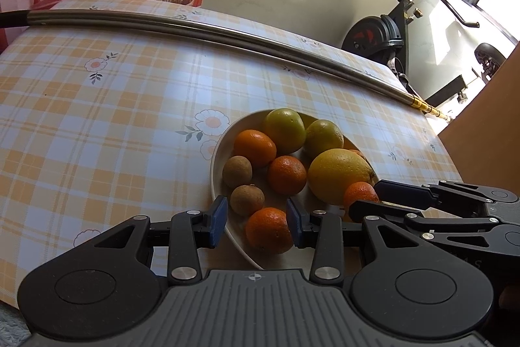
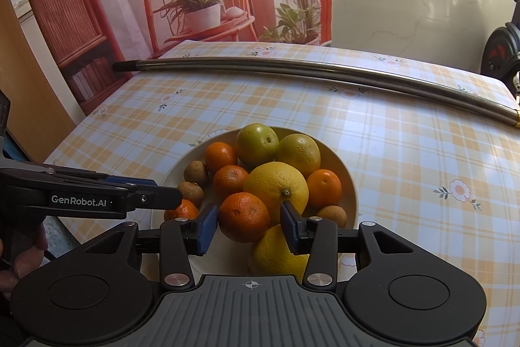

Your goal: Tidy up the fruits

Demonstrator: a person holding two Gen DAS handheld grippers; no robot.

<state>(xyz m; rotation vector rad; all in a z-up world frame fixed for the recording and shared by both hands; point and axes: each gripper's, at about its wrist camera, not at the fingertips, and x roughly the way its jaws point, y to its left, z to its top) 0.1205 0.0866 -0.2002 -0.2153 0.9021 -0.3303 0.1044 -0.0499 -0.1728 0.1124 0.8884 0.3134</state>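
Observation:
A cream bowl (image 1: 214, 171) (image 2: 352, 184) on the checked tablecloth holds tangerines, two green fruits (image 1: 286, 130) (image 2: 256, 143), a big yellow citrus (image 1: 338, 174) (image 2: 276, 187) and small brown fruits (image 1: 237, 171) (image 2: 195, 173). My left gripper (image 1: 256, 225) (image 2: 162, 189) hangs over the bowl's near-left rim, jaws apart around a tangerine (image 1: 268, 230) (image 2: 182, 210) without pressing it. My right gripper (image 2: 248, 228) (image 1: 364, 195) straddles another tangerine (image 2: 243, 217) (image 1: 360, 194); a gap shows beside its right pad. A second yellow citrus (image 2: 276, 252) lies under it.
A long metal pole (image 1: 195, 28) (image 2: 292, 67) lies across the far side of the table. An exercise bike (image 1: 383, 34) stands beyond the far right corner. A brown panel (image 1: 487, 119) rises at the right edge. A printed backdrop hangs behind.

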